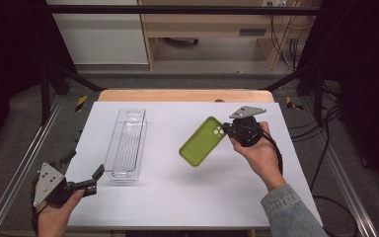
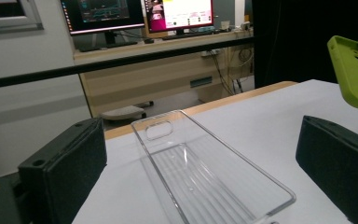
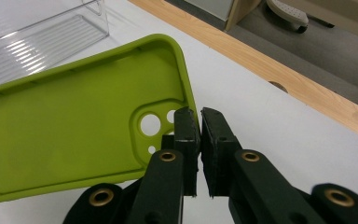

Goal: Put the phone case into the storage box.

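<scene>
A lime-green phone case (image 1: pixel 203 141) hangs tilted above the white table, gripped at its camera-hole corner by my right gripper (image 1: pixel 228 130). In the right gripper view the jaws pinch the rim of the phone case (image 3: pixel 74 135), and the right gripper (image 3: pixel 199 122) is shut on it. A clear plastic tray (image 1: pixel 126 143) lies lengthwise on the table's left half, with nothing in it. My left gripper (image 1: pixel 96 181) stands open near the front left, just short of the tray's near end. In the left gripper view the tray (image 2: pixel 205 172) lies between the jaws and the phone case (image 2: pixel 354 74) shows at the right.
The white table top (image 1: pixel 177 197) ends in a wooden strip (image 1: pixel 185 95) at the far side. Black frame bars (image 1: pixel 59 74) flank the table. Beyond stand a wooden desk (image 2: pixel 168 70) with monitors and a chair base (image 2: pixel 121 112).
</scene>
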`<move>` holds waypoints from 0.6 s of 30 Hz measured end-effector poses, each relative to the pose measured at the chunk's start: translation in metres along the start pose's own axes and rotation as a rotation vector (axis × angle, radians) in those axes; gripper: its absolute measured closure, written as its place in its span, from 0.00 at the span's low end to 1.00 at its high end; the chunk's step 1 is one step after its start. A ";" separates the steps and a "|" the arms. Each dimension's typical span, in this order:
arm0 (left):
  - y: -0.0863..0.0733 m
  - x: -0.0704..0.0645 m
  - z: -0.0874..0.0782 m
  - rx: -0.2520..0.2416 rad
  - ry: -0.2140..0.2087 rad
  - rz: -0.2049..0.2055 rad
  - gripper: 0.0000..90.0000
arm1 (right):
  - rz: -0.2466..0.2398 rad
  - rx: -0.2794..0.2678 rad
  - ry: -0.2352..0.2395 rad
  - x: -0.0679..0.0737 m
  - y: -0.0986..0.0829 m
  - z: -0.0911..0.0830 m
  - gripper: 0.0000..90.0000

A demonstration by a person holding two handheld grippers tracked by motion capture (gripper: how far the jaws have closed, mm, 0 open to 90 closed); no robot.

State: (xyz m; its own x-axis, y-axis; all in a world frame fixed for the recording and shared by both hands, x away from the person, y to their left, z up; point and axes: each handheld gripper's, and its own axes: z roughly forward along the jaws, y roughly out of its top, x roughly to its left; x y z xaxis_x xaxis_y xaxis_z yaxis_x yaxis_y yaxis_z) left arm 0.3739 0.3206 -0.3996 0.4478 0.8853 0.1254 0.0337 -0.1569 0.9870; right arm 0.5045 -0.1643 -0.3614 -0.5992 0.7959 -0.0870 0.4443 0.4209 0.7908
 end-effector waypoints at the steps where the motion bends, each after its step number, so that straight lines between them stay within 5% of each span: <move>1: 0.000 0.000 0.000 0.000 0.000 0.000 0.01 | 0.000 0.000 0.000 0.000 0.000 0.000 0.95; 6: 0.008 0.000 0.005 0.016 -0.010 0.010 0.01 | -0.014 -0.001 -0.010 0.003 -0.001 0.000 0.95; 12: 0.017 -0.005 0.017 0.028 -0.023 -0.035 0.01 | -0.023 -0.007 -0.020 0.002 0.003 -0.005 0.95; 18: 0.023 -0.013 0.026 0.049 -0.045 -0.013 0.01 | -0.033 -0.020 -0.028 0.005 0.002 -0.011 0.95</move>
State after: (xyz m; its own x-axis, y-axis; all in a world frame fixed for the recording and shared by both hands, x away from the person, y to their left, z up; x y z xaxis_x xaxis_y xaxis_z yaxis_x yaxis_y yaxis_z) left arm 0.3916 0.2941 -0.3815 0.4866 0.8670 0.1071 0.0829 -0.1678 0.9823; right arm 0.4957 -0.1642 -0.3535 -0.5944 0.7937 -0.1293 0.4114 0.4383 0.7992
